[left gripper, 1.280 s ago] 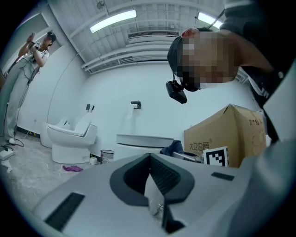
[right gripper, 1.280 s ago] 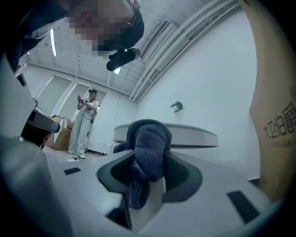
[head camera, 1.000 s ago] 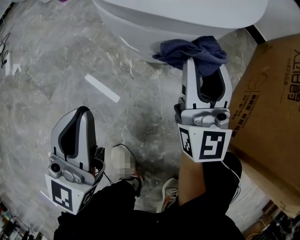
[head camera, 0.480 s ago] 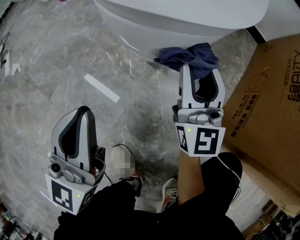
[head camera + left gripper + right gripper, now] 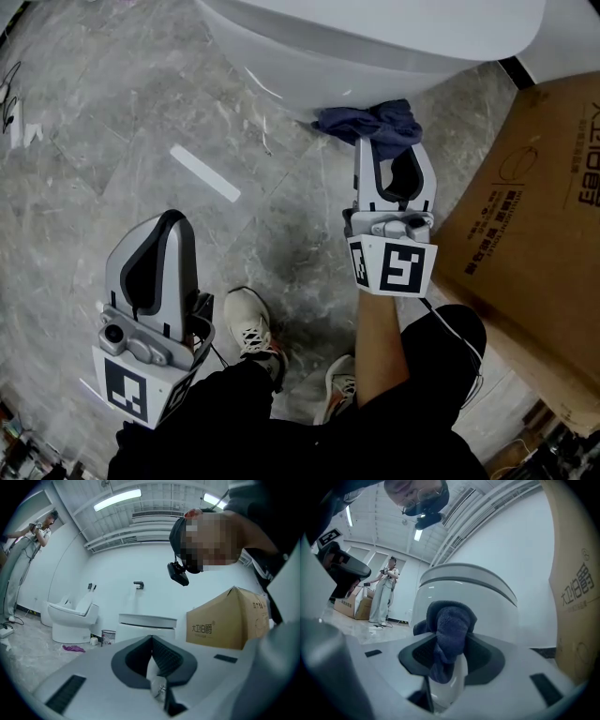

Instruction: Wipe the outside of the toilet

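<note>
Head view: the right claw [image 5: 388,148] grips a dark blue cloth [image 5: 371,121] that is pressed against the lower side of the white toilet [image 5: 375,42], just above the floor [image 5: 112,150]. A box [image 5: 534,216] stands to its right. The left claw [image 5: 170,223] is held well apart from the toilet, near the person's knee.

Left gripper view: the claw [image 5: 151,641] is closed with nothing in it.

Right gripper view: the claw [image 5: 449,651] is clamped on the cloth [image 5: 449,625], with the toilet [image 5: 487,597] right behind it.
</note>
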`<state>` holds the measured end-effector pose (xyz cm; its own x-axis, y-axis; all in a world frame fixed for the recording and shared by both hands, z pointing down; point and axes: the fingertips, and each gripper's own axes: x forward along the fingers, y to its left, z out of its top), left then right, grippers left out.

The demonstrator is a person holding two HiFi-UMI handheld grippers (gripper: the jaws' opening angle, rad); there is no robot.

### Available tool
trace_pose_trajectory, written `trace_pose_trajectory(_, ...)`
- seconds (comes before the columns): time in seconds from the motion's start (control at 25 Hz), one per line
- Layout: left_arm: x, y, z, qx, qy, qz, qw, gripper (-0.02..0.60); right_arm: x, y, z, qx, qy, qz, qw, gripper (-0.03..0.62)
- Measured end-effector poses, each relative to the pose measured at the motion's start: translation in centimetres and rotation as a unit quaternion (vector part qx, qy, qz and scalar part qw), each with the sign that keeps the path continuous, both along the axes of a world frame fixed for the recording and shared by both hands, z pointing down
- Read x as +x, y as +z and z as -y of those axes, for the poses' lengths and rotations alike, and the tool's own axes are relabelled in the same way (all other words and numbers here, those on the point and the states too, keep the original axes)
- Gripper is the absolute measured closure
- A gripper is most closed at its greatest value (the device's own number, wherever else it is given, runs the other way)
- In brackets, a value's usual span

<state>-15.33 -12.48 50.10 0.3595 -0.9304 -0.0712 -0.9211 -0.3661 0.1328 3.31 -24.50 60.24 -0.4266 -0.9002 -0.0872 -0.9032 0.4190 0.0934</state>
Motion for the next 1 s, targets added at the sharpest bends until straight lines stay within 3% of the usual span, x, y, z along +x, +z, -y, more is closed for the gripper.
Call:
trace_pose_trajectory(0.68, -0.7, 0.9, 0.1, -0.007, 0.002, -0.001, 1.0000, 0.571, -0.5, 8.9, 1.5, -0.101, -0.002, -0.029, 0.994, 0.459)
trace_pose_trajectory(1.0, -0.2, 0.9, 0.4, -0.006, 0.009, 0.002, 0.9999, 0.571, -1.4, 9.2, 0.7, -0.121, -0.006, -0.049, 0.991, 0.364)
